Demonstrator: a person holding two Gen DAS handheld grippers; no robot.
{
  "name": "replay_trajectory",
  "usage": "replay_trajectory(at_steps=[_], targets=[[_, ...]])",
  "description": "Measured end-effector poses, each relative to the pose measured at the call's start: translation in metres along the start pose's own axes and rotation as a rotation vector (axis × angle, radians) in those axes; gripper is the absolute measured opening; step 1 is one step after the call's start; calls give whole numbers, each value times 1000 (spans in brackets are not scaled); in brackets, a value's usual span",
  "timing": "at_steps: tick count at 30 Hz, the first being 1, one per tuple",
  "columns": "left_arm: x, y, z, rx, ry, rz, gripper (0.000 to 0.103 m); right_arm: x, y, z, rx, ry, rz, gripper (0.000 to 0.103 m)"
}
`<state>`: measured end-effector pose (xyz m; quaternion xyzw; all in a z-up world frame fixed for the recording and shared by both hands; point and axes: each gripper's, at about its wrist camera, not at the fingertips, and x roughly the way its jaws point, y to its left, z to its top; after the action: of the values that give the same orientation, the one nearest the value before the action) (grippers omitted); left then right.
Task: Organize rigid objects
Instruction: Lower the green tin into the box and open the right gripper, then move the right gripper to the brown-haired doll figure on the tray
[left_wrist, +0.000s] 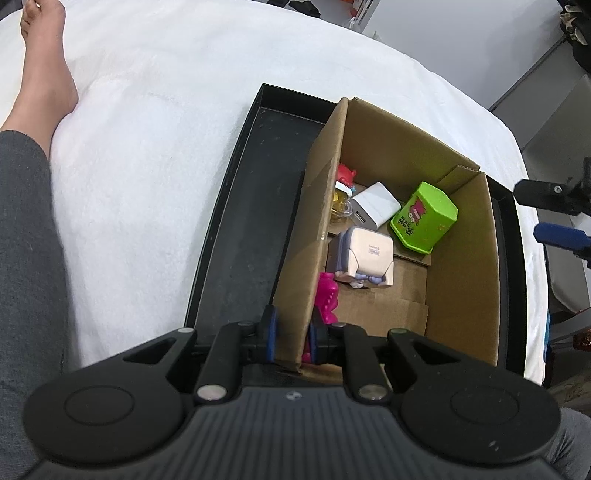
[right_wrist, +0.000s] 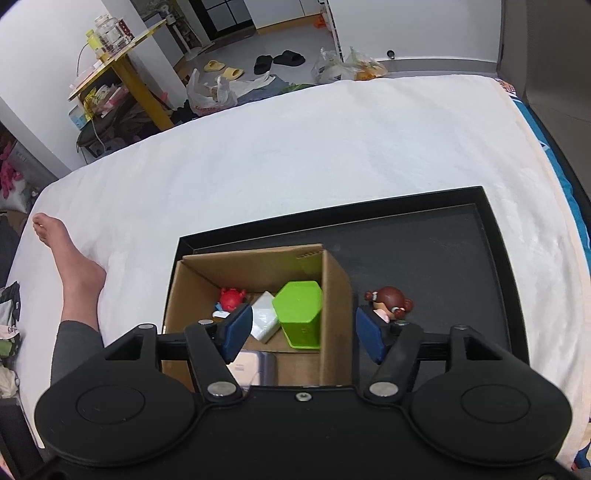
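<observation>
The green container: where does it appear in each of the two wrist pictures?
Left wrist: green container lies right of centre, inside the cardboard box.
Right wrist: it is at centre, by the box's right wall, between the right gripper fingers.
Shared landmark: the white charger beside it.
</observation>
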<state>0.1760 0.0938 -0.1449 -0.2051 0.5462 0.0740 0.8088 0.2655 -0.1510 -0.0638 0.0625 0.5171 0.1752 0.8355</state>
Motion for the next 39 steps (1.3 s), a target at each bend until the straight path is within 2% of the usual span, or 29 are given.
replay_trajectory(at_steps=[8, 22, 25, 39], targets=[[-1, -5, 0, -4, 6, 24, 15, -2, -19, -4, 31, -2, 23, 68], [-2, -8, 0, -26, 8, 48, 15, 2, -61, -6, 106, 9, 45, 72], [-2, -7, 0, -33, 8, 50, 15, 5, -67, -6, 119, 6, 50, 80], [-3, -9, 1, -50, 15, 72, 15, 27, -100, -3, 178, 38, 100, 84]])
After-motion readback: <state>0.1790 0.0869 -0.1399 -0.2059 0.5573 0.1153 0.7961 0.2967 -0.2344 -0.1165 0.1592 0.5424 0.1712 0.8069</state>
